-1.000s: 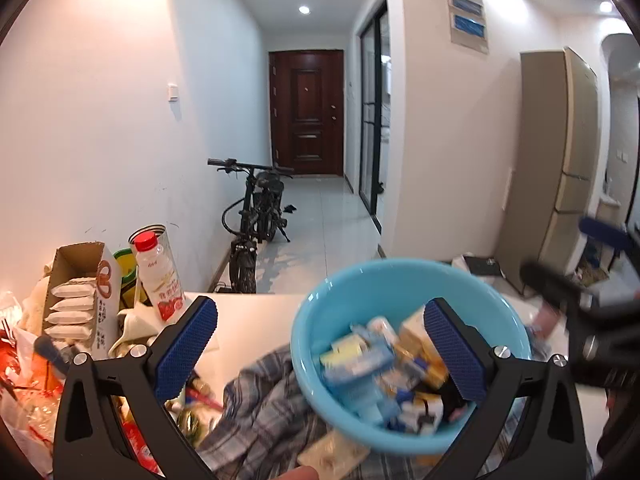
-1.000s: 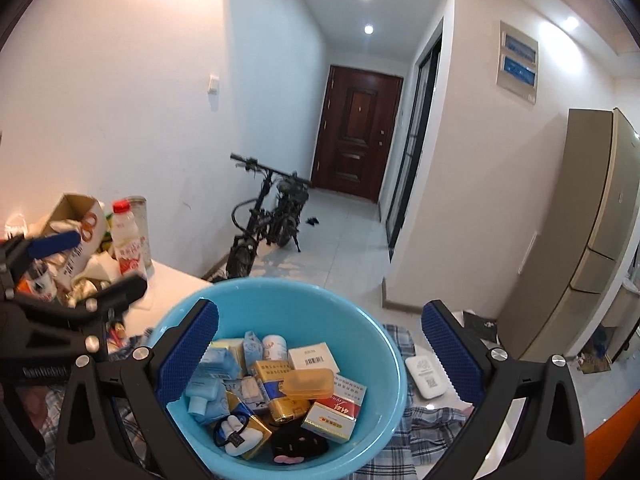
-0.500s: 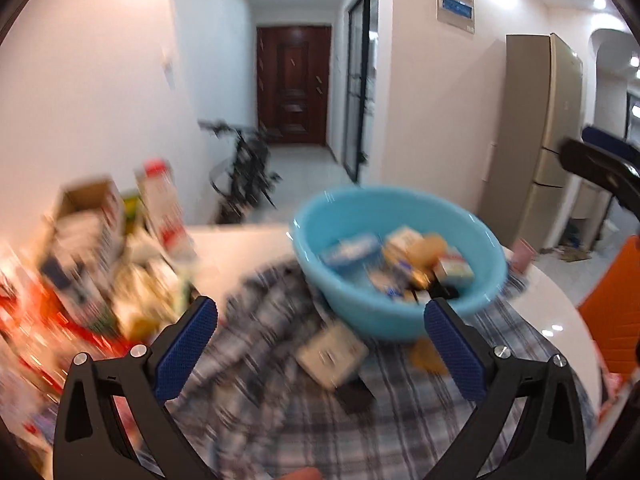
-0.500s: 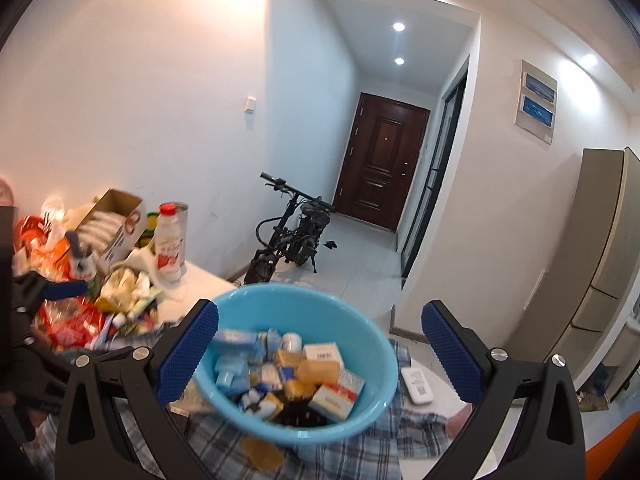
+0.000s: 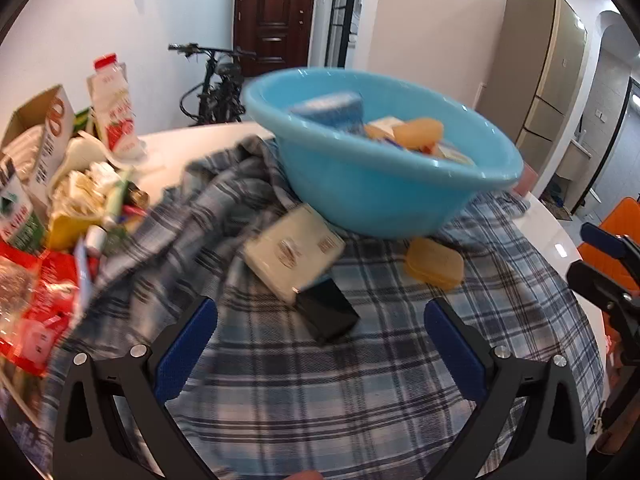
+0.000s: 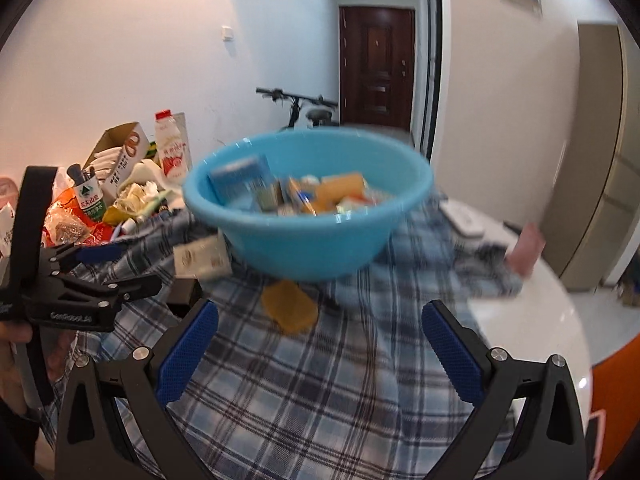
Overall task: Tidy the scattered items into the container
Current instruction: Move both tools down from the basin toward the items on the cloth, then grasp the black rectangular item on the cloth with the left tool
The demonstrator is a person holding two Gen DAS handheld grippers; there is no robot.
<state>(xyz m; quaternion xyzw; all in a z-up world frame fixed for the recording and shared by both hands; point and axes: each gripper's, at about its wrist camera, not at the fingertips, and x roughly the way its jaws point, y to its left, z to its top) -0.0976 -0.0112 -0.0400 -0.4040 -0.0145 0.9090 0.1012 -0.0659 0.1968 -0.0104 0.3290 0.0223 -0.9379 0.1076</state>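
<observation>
One basin [image 5: 384, 192], one white box [image 5: 294, 252], one orange case [image 5: 434, 263].

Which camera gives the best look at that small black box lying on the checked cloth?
The left wrist view: the black box lies sharp and whole beside the cream packet. The right wrist view shows only a dark sliver behind the left gripper.

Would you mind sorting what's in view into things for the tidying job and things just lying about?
For the job: blue basin, cream box, black box, orange case.

Lying about: milk bottle, cardboard carton, bicycle, white remote, plaid cloth.
</observation>
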